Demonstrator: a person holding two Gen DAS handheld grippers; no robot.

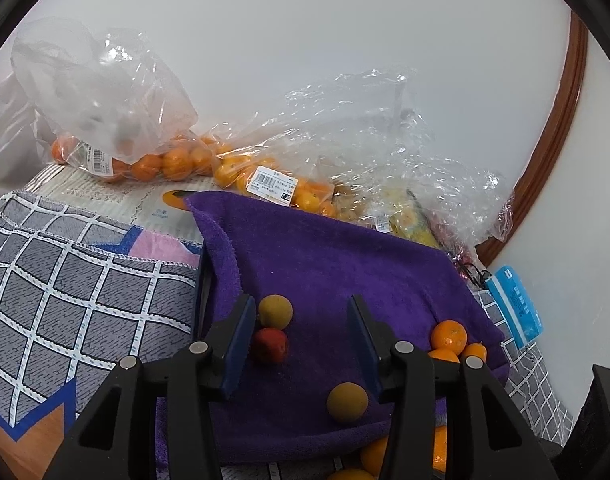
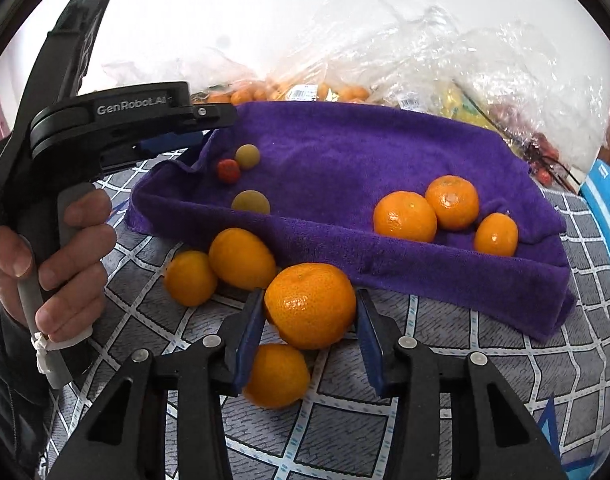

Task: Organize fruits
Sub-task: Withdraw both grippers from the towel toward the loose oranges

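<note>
Grippers are both working over a purple towel (image 2: 345, 184) that is lying on a grey checked cloth (image 2: 445, 380).

Right gripper (image 2: 309, 312) is closing on a large mandarin (image 2: 309, 306): both blue pads are touching its sides, so it is holding the fruit. This mandarin is sitting on the cloth, just off the towel's near edge. A second mandarin (image 2: 279, 376) is lying below it, against the left pad. Two more (image 2: 241, 258) (image 2: 190, 278) are lying to the left, touching each other, the nearer one butting the towel edge.

On the towel, three mandarins (image 2: 405, 216) (image 2: 452, 202) (image 2: 496, 234) are clustering toward the right end, close to the near fold. Toward the left end, a red fruit (image 2: 229, 171) and a yellow-green fruit (image 2: 247, 156) are touching; another yellow-green one (image 2: 250, 202) is sitting apart, near the fold. The middle of the towel is lying bare between the two groups.

Left gripper (image 1: 301, 340) is hovering wide, holding nothing. Its left pad is standing just beside the red fruit (image 1: 270, 345) and the yellow-green fruit (image 1: 275, 312); bare towel is showing between the pads. In the right wrist view, a hand (image 2: 61, 264) is gripping its handle.

Behind the towel's far edge, clear bags (image 1: 165, 160) of small oranges are crowding against a white wall. A blue packet (image 1: 515, 306) is lying off the towel's right end.
</note>
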